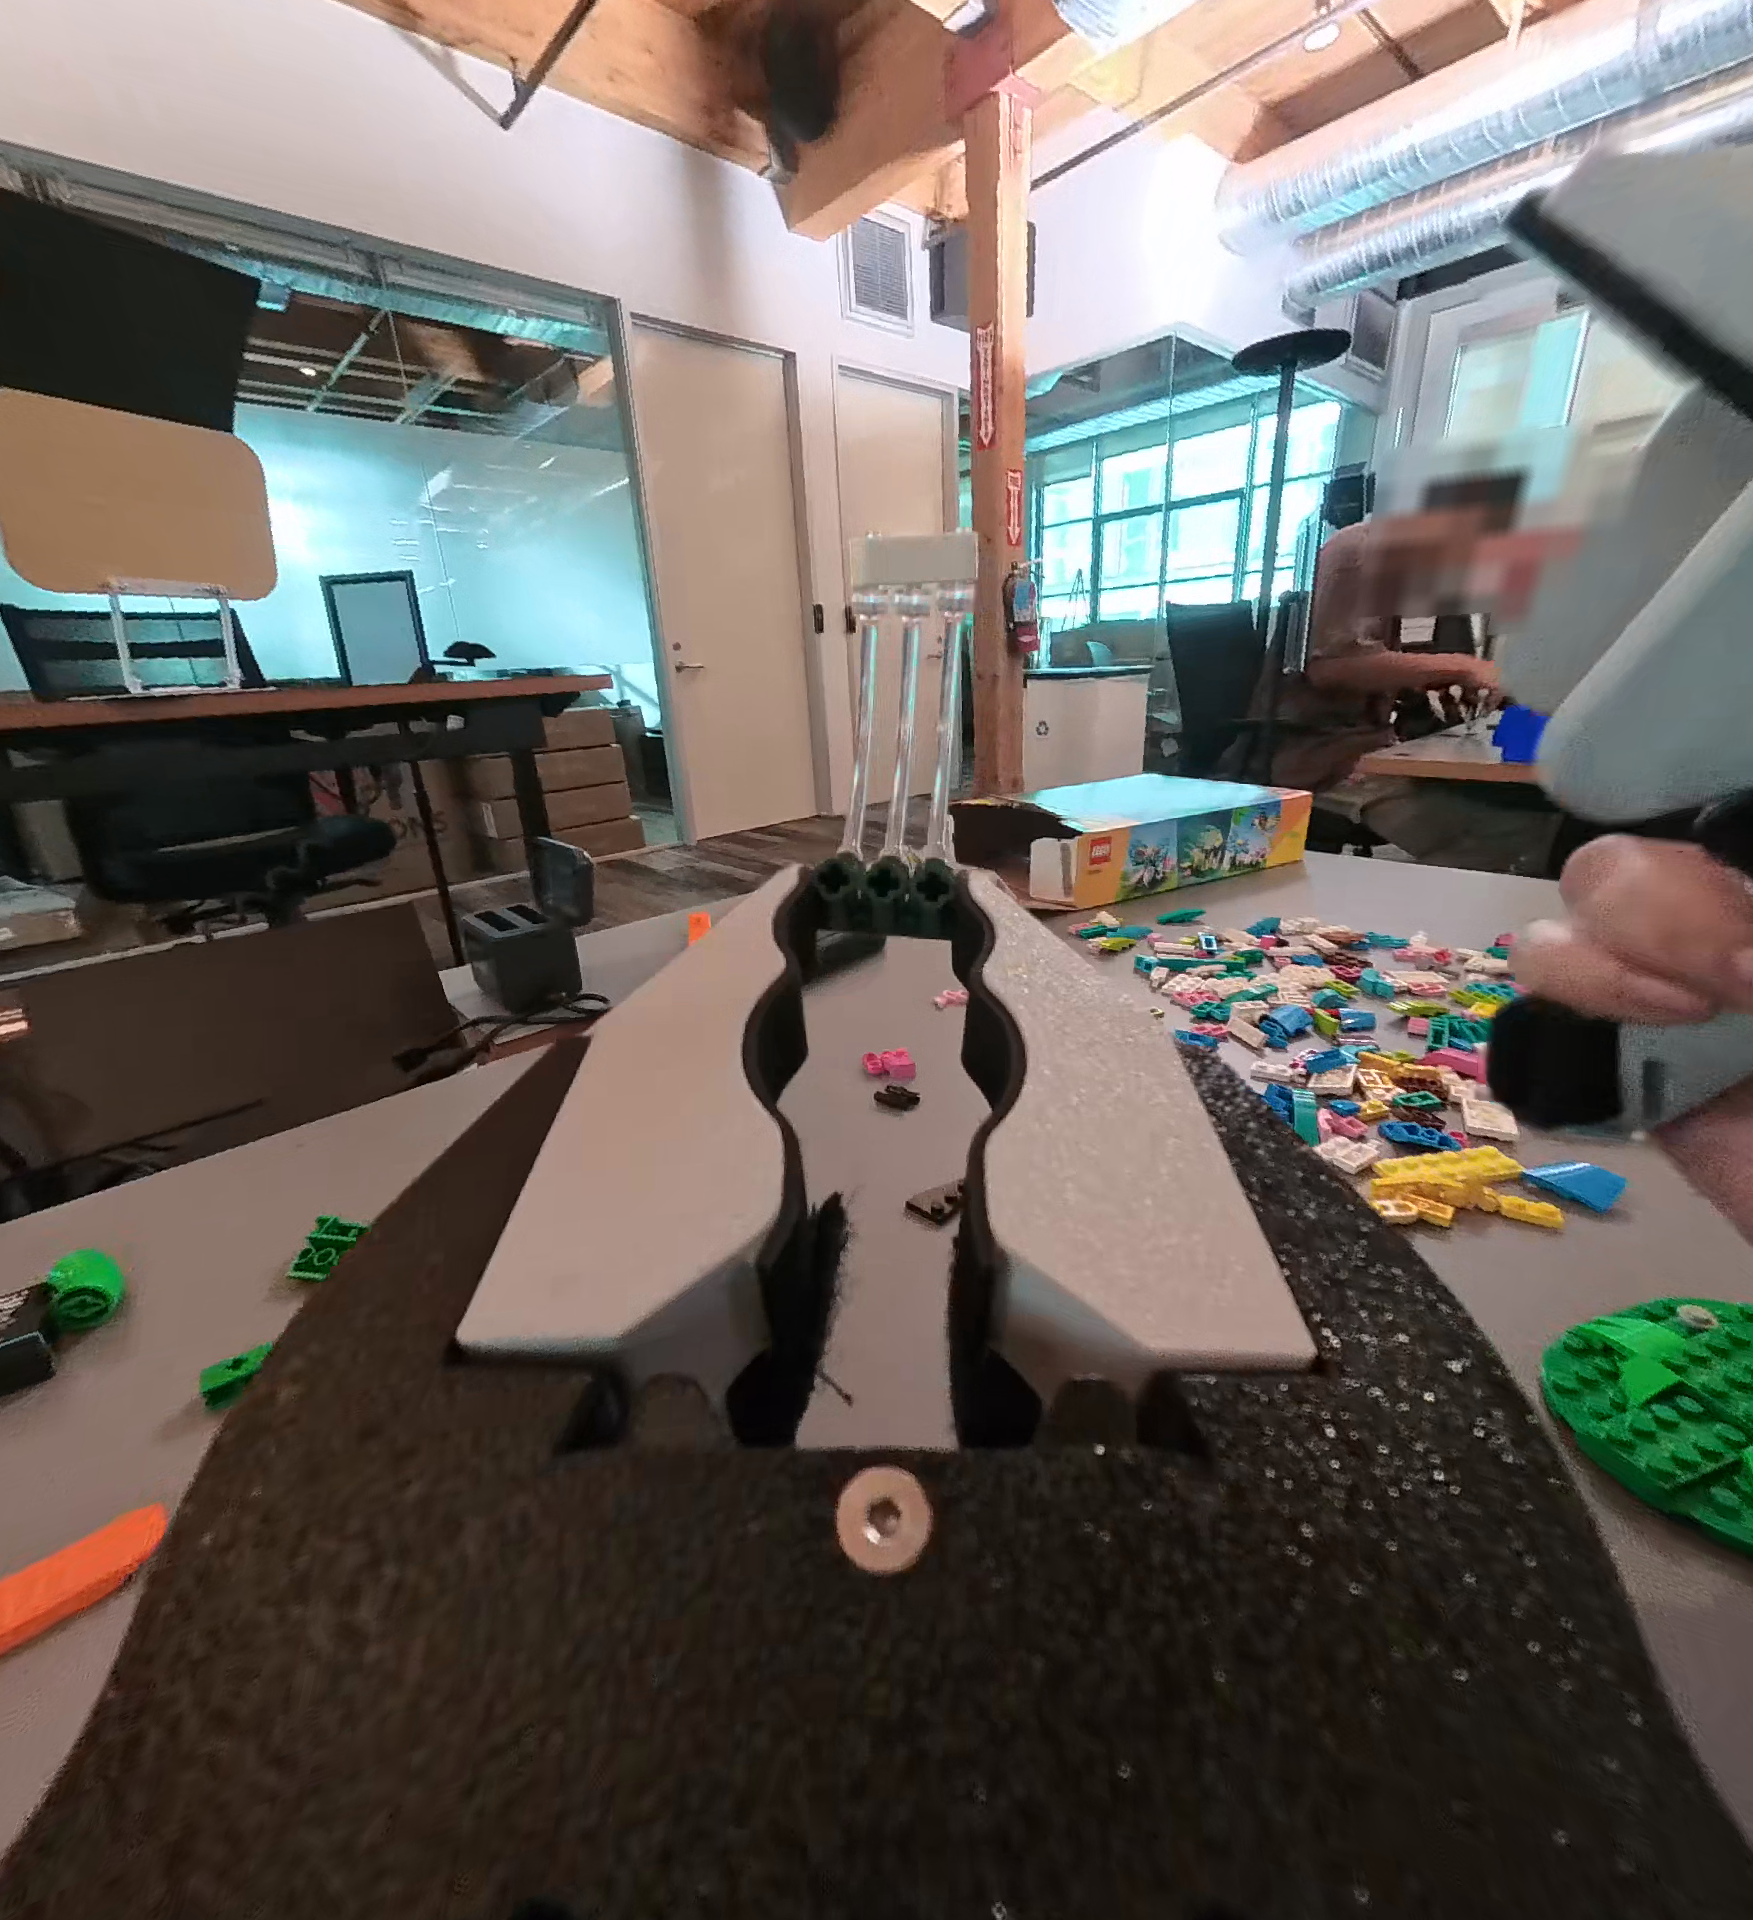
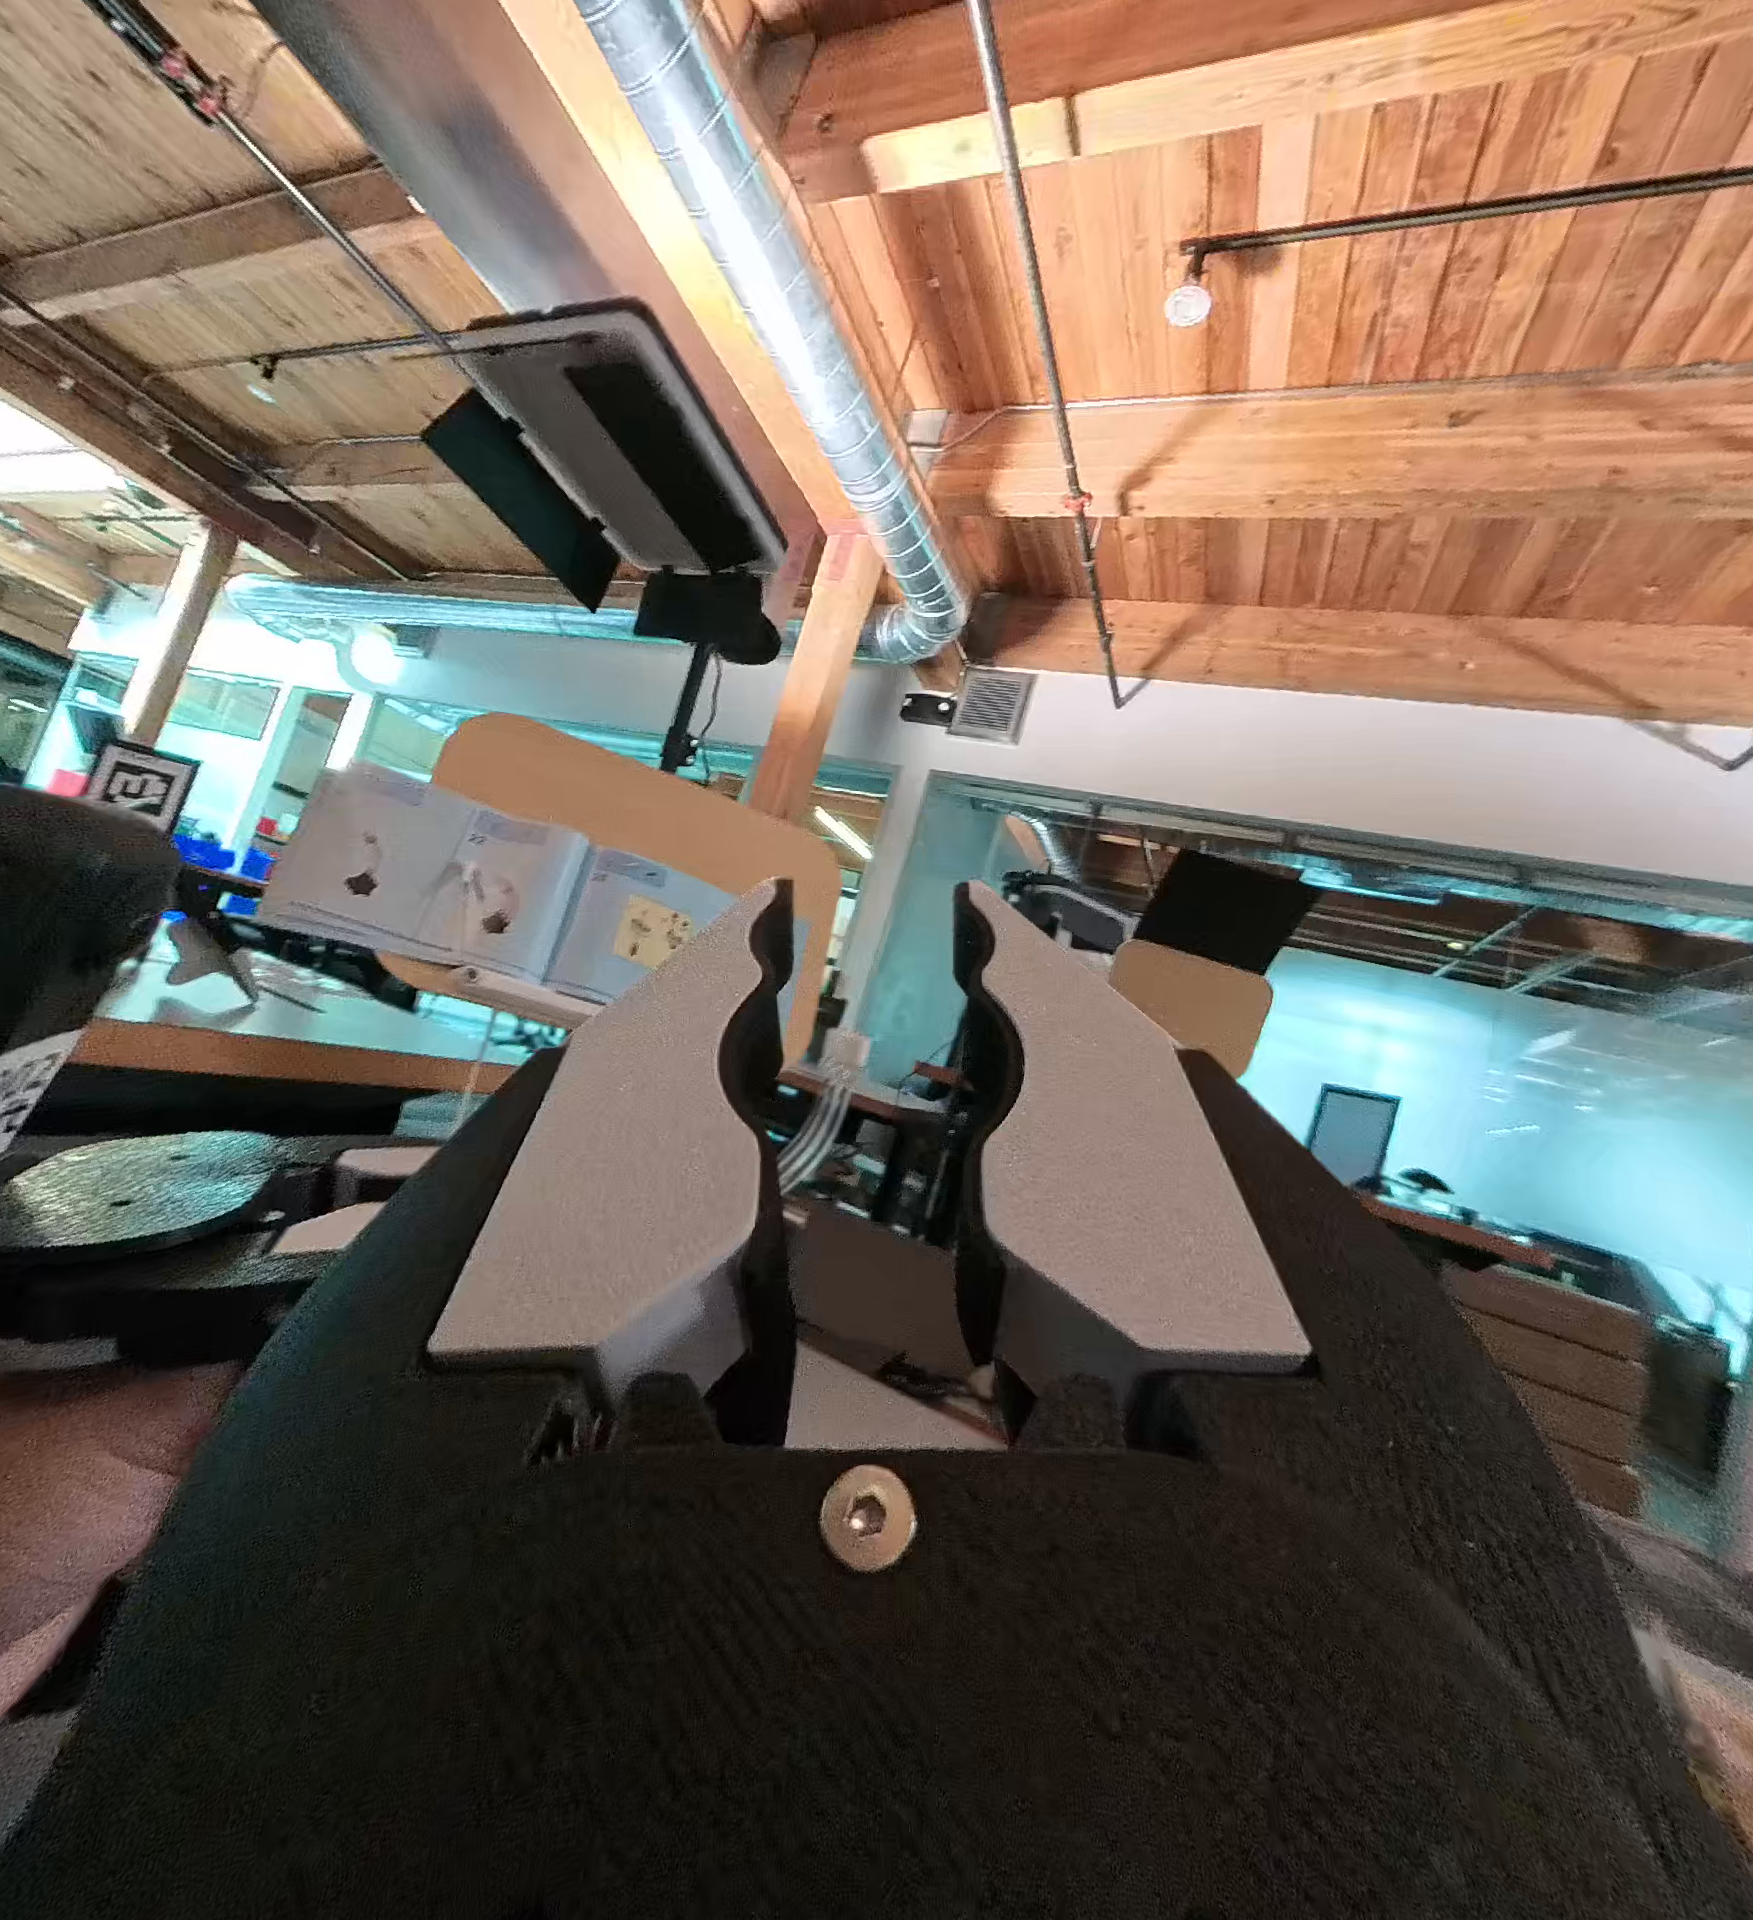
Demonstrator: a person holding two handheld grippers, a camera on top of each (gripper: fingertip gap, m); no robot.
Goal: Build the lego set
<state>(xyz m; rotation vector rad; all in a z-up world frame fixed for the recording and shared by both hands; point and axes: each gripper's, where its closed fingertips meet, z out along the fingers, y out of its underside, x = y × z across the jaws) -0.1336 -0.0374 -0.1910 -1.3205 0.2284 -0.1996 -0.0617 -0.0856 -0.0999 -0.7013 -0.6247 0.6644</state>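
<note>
Early days: left claw [image 1: 887, 896] pinching a clear-rod subassembly [image 1: 903, 717], right claw [image 2: 872, 914] spread and empty, loose bricks [image 1: 1371, 1039] still piled on the surface [image 1: 228, 1507].

Left wrist view: camera sits just behind the left tool [image 1: 882, 883], raised above the desk [image 1: 643, 1049], looking forward and roughly level along the fingers across the desk into the office. Right tool's body [image 1: 1682, 582] and the hand [image 1: 1682, 956] on it fill the right edge, very near the lens. Right wrist view: camera behind the right tool [image 2: 872, 914], pitched steeply upward; most of the picture is wooden ceiling [image 2: 1371, 312] and duct [image 2: 799, 312]. Shared scene: the clear-rod assembly [image 1: 903, 707] seen small between the right fingers [image 2: 820, 1122], the left tool's body at the left edge [image 2: 124, 1205], and the glass-walled room [image 1: 436, 488] [image 2: 1537, 1060].
</note>
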